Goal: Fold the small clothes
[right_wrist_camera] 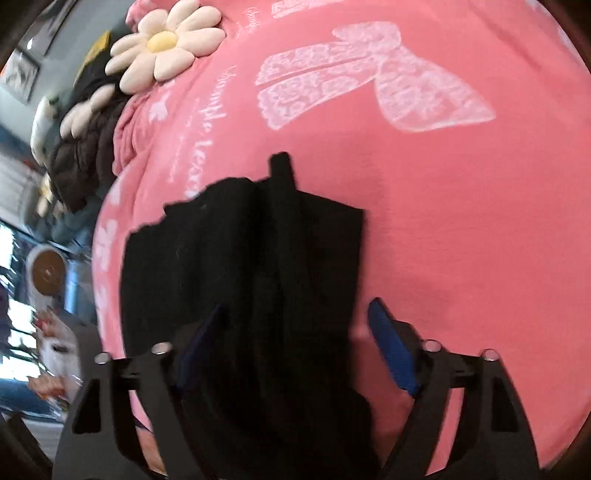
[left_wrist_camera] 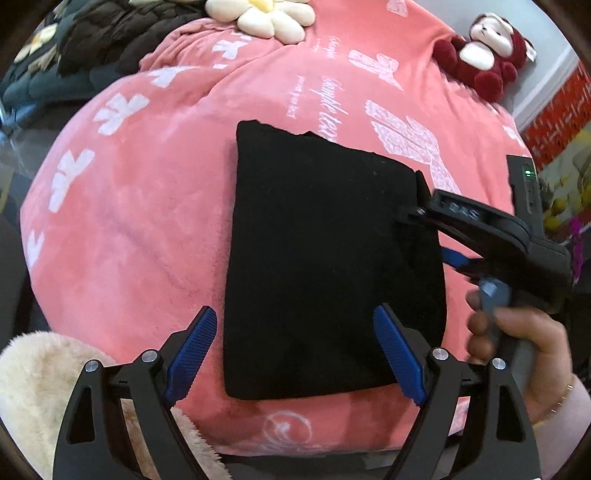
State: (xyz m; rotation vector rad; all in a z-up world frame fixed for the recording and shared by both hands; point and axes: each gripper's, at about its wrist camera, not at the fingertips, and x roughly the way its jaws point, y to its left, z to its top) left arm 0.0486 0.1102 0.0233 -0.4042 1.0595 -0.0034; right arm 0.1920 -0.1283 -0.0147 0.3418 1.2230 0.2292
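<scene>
Left tongs (left_wrist_camera: 295, 354) stand wide over the near edge of the folded black garment (left_wrist_camera: 325, 258) on the pink blanket (left_wrist_camera: 140, 229), gripping nothing. Right tongs (right_wrist_camera: 295, 350) straddle its right edge, half open, unclamped.

Black folded garment (left_wrist_camera: 325, 258), pink blanket (left_wrist_camera: 147, 229) with white bows and lettering, blue-padded black claw (left_wrist_camera: 295, 354)

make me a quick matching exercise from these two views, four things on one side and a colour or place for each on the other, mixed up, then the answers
Things:
1. folded garment
2. blanket
3. flower cushion
4. plush toy

Descriptions:
A. cream petals, yellow centre
B. black, lying flat in the middle
C. dark red and white, far right edge of the bed
D. pink with white print, under everything

Pairs: 1-B, 2-D, 3-A, 4-C
</scene>
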